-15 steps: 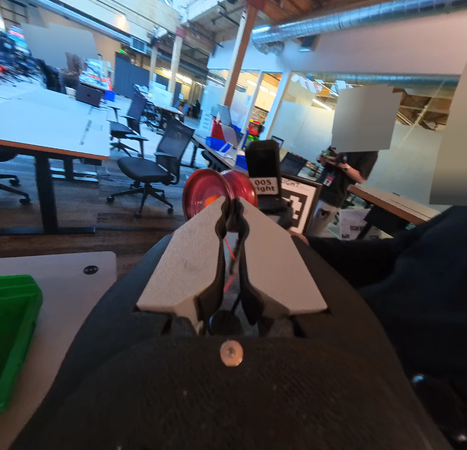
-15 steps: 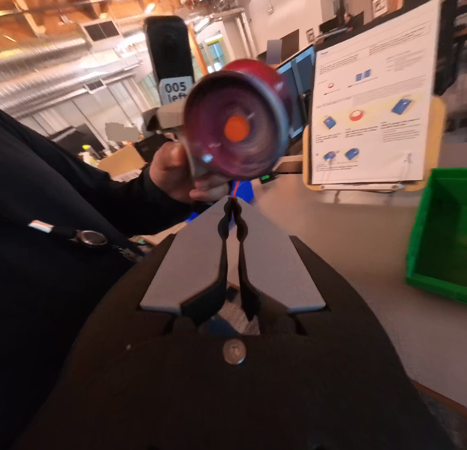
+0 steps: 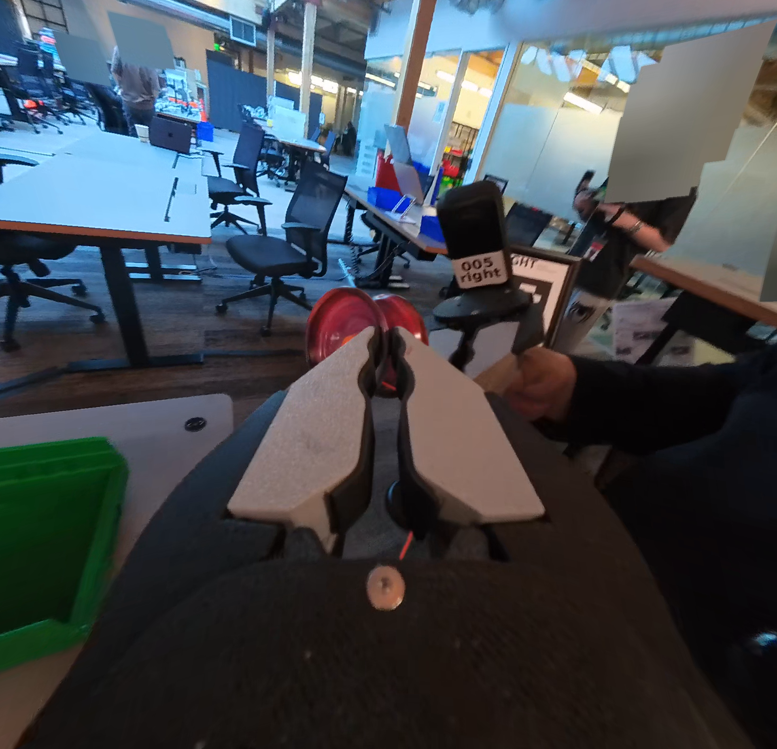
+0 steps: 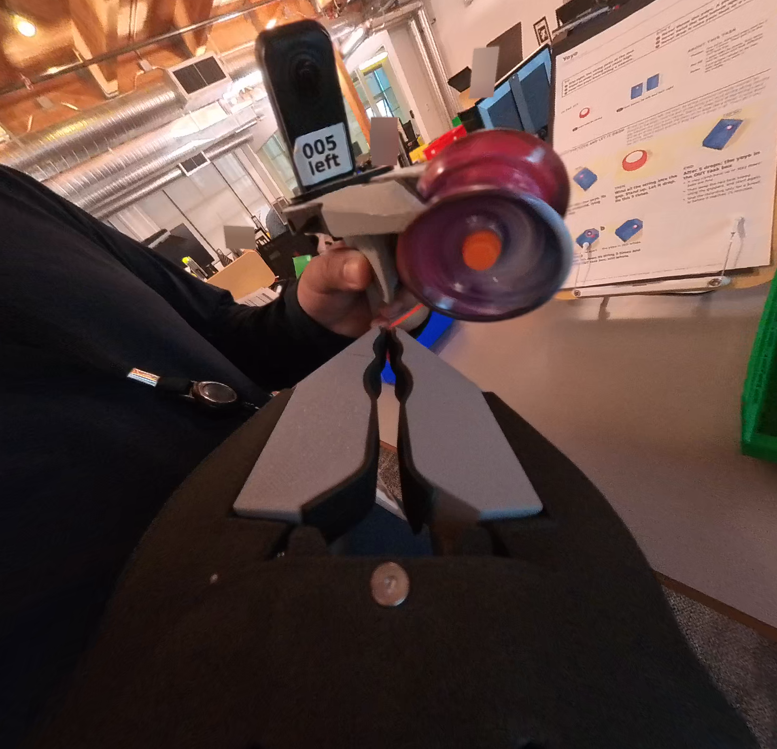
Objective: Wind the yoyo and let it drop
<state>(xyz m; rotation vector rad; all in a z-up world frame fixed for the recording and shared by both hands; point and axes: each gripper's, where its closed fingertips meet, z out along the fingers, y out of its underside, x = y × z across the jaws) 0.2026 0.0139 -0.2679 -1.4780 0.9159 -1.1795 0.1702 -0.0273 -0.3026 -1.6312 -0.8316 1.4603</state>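
From the left wrist view, the left tool has its fingers pushed into the groove of a red yoyo, clamped on it at the axle between the two halves, so the yoyo sits up in the air right at the fingertips. A thin red string runs back from the yoyo between the fingers towards the tool's body. Just right of the yoyo stands the right tool, gripped by a hand in a dark sleeve. Below and left of the yoyo is the counter with a green bin on it.

From the right wrist view, the right tool is closed tight, its tips pinching the red string just under the yoyo. The yoyo, orange hub facing out, is held by the left tool above the counter. An instruction sheet stands behind the yoyo, and a green bin sits to its lower right.
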